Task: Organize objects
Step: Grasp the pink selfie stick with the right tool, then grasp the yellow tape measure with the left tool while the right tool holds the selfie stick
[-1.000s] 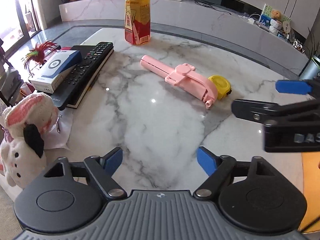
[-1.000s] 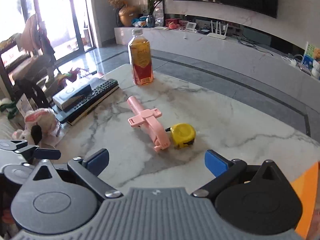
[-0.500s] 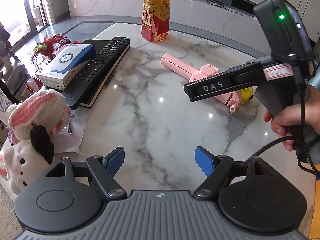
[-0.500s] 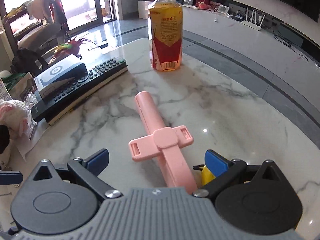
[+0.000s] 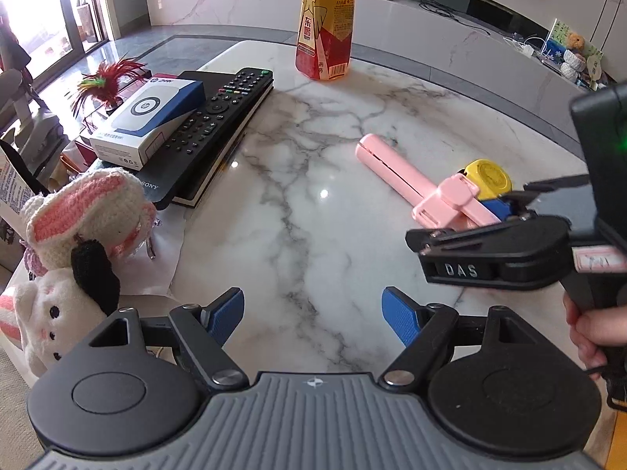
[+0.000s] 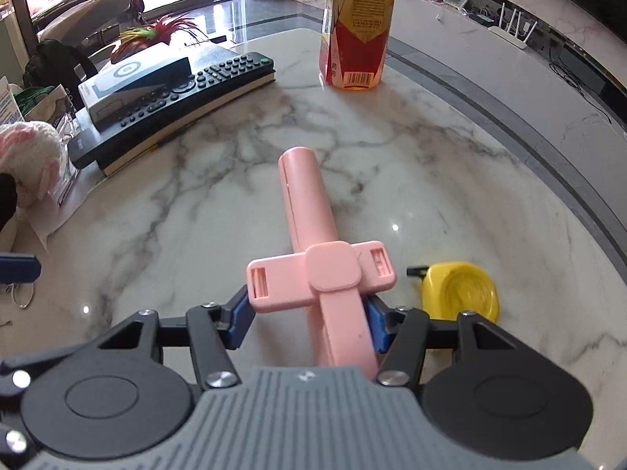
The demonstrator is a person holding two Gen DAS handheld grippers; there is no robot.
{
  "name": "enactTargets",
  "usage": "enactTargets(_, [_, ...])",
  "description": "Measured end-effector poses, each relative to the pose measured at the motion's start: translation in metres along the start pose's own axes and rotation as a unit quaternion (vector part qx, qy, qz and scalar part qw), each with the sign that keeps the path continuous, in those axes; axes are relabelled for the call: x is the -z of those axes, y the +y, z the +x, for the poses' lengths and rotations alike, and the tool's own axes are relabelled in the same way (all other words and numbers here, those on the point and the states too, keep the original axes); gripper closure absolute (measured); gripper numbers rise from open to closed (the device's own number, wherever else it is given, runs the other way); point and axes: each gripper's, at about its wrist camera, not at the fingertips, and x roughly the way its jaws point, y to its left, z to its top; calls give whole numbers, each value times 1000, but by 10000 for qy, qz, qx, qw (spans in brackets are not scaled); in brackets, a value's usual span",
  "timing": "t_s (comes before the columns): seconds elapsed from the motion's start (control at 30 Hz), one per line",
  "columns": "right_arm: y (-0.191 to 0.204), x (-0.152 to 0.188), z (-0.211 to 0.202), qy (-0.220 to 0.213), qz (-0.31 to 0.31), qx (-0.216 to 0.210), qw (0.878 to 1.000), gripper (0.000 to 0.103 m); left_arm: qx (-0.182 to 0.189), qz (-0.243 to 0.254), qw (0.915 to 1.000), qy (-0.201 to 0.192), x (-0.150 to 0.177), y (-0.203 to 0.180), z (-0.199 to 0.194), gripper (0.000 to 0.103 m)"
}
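The right gripper [image 6: 309, 323] is placed around the lower stem of the pink selfie stick [image 6: 313, 243], and its jaws are closing on it. The right pad seems to touch already; the left one probably not yet. The stick is lying on the marble table [image 6: 450, 164], just beside the yellow tape measure [image 6: 460, 291]. The left gripper [image 5: 313, 315] is held spread wide, with nothing inside. Little of the organizing appears done: nothing has been lifted yet.
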Motion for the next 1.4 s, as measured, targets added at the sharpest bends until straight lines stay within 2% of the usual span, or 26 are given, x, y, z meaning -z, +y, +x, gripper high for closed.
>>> enactTargets(0.4, [-3, 86, -56, 316, 976, 276, 9943, 43, -268, 381, 9988, -120, 4, -22, -6, 11])
enactTargets(0.6, [-15, 137, -85, 222, 1686, 179, 9853, 42, 246, 862, 9957, -230, -18, -65, -6, 10])
enactTargets(0.73, [-21, 161, -100, 69, 1785, 88, 9839, 42, 895, 1273, 9877, -150, -48, -108, 12, 9])
enactTargets(0.8, [-23, 169, -104, -23, 1848, 59, 9828, 42, 1221, 1682, 9781, 46, -58, -131, 27, 8])
enactTargets(0.9, [-23, 179, -109, -135, 1897, 39, 9817, 41, 947, 2419, 9656, -77, -68, -160, 48, 8])
enactTargets(0.97, [-22, 182, -111, -183, 1927, 8, 9811, 41, 782, 2677, 9603, 83, -78, -171, 67, 8])
enactTargets(1.03, [-22, 183, -112, -209, 1922, -16, 9811, 41, 510, 2455, 9673, 386, -92, -175, 84, 8])
enactTargets(1.13, [-21, 183, -111, -219, 1957, -39, 9804, 41, 522, 1545, 9835, 787, -112, -164, 101, 8])
enactTargets(1.17, [-21, 183, -111, -215, 1967, -41, 9802, 40, 468, 1084, 9875, 1049, -117, -158, 108, 9])
enactTargets(1.23, [-22, 183, -109, -218, 1968, -69, 9802, 39, 460, 443, 9892, 1319, -121, -149, 116, 10])
enactTargets(1.3, [-23, 184, -110, -240, 1992, -110, 9796, 38, 503, 231, 9894, 1342, -124, -151, 119, 10])
enactTargets(1.4, [-24, 187, -111, -302, 1992, -151, 9794, 37, 249, -79, 9900, 1383, -129, -156, 124, 10])
